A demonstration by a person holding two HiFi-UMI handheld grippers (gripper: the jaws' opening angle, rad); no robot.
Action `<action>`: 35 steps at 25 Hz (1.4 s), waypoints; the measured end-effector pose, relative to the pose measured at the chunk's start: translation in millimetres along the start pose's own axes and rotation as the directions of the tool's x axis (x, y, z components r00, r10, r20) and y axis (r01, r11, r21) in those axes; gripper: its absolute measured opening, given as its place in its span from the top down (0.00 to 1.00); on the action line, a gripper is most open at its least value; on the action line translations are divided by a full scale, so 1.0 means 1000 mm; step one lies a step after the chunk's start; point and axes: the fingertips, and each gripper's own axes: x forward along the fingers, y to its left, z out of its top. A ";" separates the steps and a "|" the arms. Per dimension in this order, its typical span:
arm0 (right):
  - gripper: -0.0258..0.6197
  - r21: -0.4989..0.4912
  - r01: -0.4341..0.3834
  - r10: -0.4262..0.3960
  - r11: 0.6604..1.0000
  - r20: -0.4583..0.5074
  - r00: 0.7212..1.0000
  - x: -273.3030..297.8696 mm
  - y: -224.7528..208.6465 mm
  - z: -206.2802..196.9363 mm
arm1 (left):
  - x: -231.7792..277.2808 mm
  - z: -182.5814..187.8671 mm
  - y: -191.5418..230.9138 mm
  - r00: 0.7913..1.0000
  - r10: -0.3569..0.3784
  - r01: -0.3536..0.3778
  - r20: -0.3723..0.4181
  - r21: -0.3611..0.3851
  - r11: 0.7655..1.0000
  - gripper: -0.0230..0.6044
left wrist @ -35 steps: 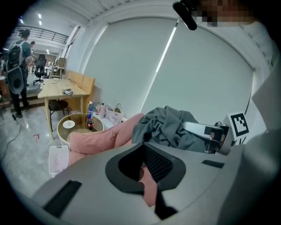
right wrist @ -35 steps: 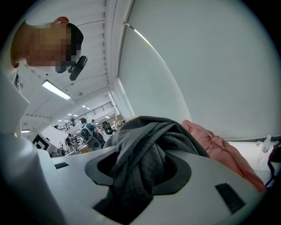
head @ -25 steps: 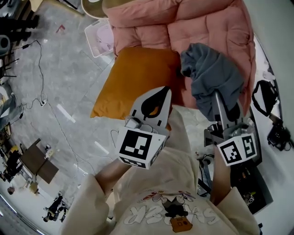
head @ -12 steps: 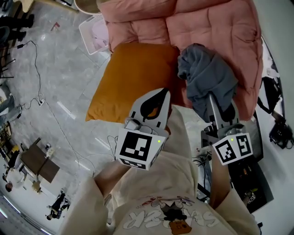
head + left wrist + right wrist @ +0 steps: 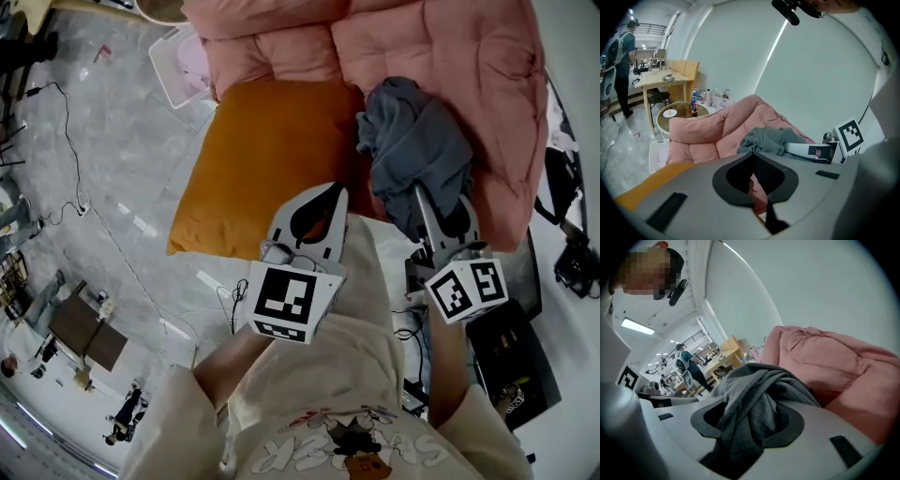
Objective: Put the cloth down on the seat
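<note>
Lower toward the pink seat than a second ago, both tongs, with the grey cloth carried down along with them and bunched more tightly. Grips a thick fold of that cloth in the right tongs, jaws held partway apart by the fabric packed between them. Hangs the rest of the cloth over the front of the seat, just beside the orange cushion; hard to tell whether resting on the padding or just clear of it. Keeps the left tongs closed tip to tip on nothing, above the cushion's near edge, same as before.

On the floor by the seat's corner, white basket, holding something pale pink, too small to name. In the left gripper view, small round bench behind the seat, carrying a bottle.

Buried in grey folds, the right tongs' tips in the head view. Cut off by that view's upper edge, the seat's back. Hidden under the cloth, part of the seat's front.
</note>
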 end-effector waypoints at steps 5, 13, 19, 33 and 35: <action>0.63 -0.024 0.002 -0.003 1.000 -0.048 0.999 0.016 -0.011 -0.021 | 0.016 -0.013 0.002 1.000 -0.014 0.013 -0.028 -0.044 0.999 0.96; 0.63 -0.014 0.030 -0.032 0.999 -0.092 0.995 0.045 -0.018 -0.051 | 0.031 -0.040 0.027 0.995 0.032 -0.046 -0.096 -0.139 0.989 0.95; 0.63 -0.011 0.040 -0.041 0.999 -0.125 0.991 0.060 -0.017 -0.067 | 0.045 -0.052 0.034 0.990 0.050 -0.064 -0.130 -0.105 0.992 0.95; 0.62 -0.032 0.138 -0.141 0.990 -0.273 0.952 0.098 -0.024 -0.102 | 0.065 -0.074 0.042 0.980 0.026 -0.058 -0.196 -0.162 0.985 0.96; 0.62 -0.031 0.144 -0.147 0.989 -0.292 0.945 0.105 -0.025 -0.109 | 0.065 -0.076 0.041 0.980 0.018 -0.051 -0.197 -0.166 0.985 0.95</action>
